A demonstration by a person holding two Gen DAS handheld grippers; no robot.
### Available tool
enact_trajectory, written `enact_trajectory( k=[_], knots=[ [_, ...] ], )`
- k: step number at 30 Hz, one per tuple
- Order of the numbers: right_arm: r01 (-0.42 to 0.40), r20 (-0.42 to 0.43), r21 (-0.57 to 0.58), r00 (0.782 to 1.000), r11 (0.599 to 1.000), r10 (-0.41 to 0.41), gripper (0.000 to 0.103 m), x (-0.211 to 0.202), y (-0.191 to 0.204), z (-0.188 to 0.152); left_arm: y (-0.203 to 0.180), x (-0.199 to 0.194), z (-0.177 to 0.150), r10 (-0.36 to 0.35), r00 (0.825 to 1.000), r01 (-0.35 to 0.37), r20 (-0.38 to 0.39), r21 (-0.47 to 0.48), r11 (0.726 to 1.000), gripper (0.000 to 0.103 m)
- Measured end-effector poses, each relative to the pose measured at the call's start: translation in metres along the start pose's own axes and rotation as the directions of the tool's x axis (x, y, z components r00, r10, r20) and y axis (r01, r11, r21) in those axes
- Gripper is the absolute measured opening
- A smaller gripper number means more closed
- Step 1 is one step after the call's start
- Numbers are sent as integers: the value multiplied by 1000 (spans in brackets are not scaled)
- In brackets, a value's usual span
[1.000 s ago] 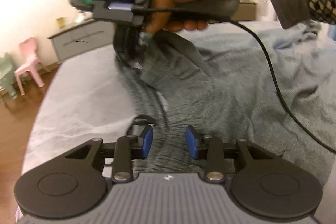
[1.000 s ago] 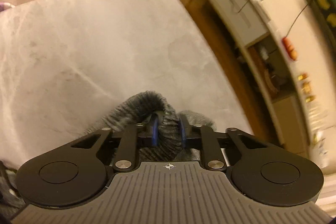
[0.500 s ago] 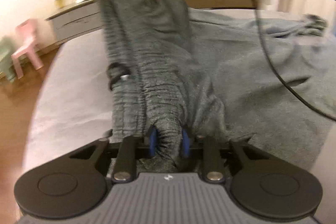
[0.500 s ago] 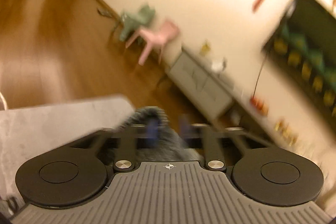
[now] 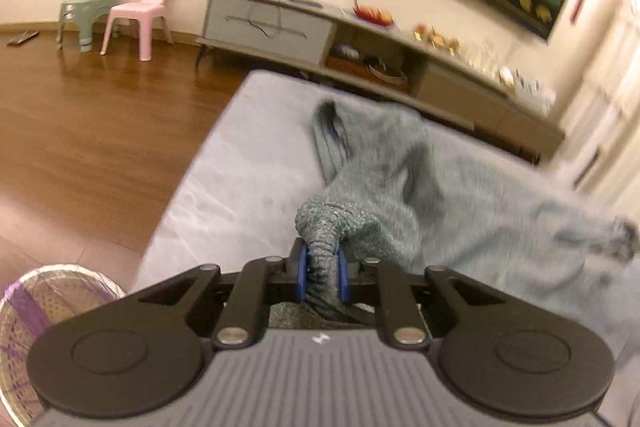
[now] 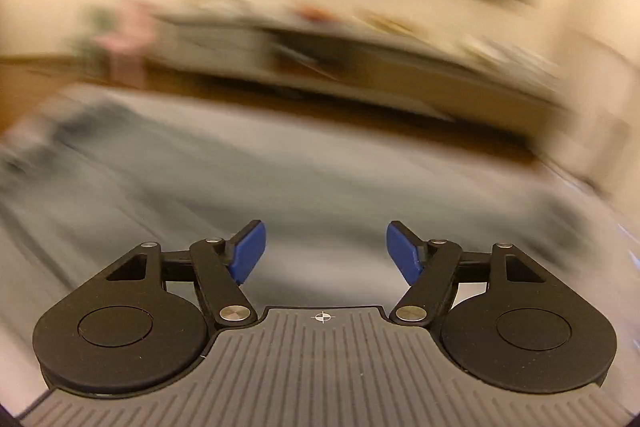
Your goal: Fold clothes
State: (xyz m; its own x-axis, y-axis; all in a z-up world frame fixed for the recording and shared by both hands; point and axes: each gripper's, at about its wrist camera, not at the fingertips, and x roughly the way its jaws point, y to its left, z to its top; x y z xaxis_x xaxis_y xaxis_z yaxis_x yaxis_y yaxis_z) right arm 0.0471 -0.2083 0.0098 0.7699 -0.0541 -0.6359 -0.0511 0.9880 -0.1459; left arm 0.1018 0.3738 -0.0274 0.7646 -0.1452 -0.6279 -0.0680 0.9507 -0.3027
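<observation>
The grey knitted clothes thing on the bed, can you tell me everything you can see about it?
The grey garment looks like soft, thick, ribbed knit, perhaps a sweater. It lies crumpled, not yet folded, on the pale grey bed, with one tube-like end, maybe a sleeve, stretched toward the far edge. A bunched part rises into the left claw, whose blue pads are closing and squeeze it. The right claw is opening, with nothing in it.

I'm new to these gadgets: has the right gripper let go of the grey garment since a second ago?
Yes. The right gripper is opening, with nothing between its pads; it now looks across the bed toward the cabinet.
</observation>
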Motion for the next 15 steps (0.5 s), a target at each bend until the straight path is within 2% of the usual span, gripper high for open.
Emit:
enact_trajectory(
  k=[2, 4, 6, 8, 10, 13, 15],
  knots=[
    [103, -95, 88, 991, 991, -94, 63, -29, -76, -43, 9, -13, 8, 5, 999, -3, 31, -68, 998, 15],
    [125, -134, 204, 986, 971, -98, 63, -52, -129, -73, 19, -16, 13, 60, 998, -55, 30, -130, 990, 15],
    [146, -171, 315, 981, 938, -95, 67, -74, -181, -103, 22, -13, 14, 132, 991, -134, -19, -137, 981, 17],
    [126, -181, 415, 982, 901, -54, 69, -79, -214, -124, 19, -12, 9, 209, 976, -215, -63, -130, 968, 22],
    [113, -205, 484, 979, 868, -13, 69, -69, -237, -144, 10, -19, 2, 282, 957, -288, -71, -112, 951, 33],
    [79, -226, 500, 973, 862, 41, 69, -56, -234, -169, -7, -41, -9, 320, 946, -323, -44, -131, 937, 46],
    [19, -214, 465, 973, 885, 92, 56, -51, -218, -177, -18, -50, -13, 319, 947, -322, -46, -128, 938, 47]
  ],
)
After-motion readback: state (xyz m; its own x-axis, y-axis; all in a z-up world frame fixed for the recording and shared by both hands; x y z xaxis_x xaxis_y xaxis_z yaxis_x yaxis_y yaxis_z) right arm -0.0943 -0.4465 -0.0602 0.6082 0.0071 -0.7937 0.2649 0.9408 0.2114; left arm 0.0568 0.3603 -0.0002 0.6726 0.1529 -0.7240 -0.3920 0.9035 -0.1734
